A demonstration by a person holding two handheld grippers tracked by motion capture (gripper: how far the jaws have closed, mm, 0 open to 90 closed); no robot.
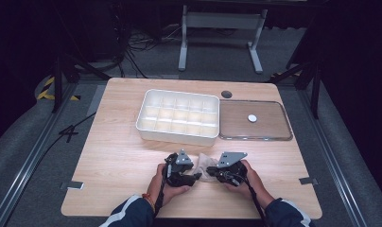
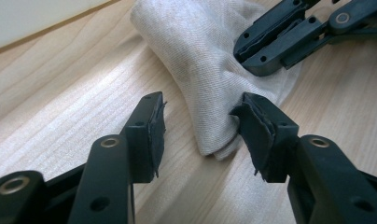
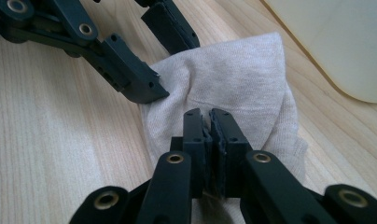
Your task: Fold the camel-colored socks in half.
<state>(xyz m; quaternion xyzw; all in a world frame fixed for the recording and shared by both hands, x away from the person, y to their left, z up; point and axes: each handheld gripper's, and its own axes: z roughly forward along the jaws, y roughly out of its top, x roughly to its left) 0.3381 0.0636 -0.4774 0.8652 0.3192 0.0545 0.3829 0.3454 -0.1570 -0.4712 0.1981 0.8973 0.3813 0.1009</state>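
Right gripper [image 3: 209, 122] stays out of it no further than pinning the pale cloth [image 2: 210, 79] flat on the surface in front of the white divided box [image 1: 177, 116], jaws clamped on it, so the left gripper [image 2: 203, 128], jaws apart around its folded end, can regrip.

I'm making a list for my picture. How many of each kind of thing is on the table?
Grippers: 2, left gripper and right gripper
Cloth: 1
White divided box: 1
Clear lid: 1
Total: 5
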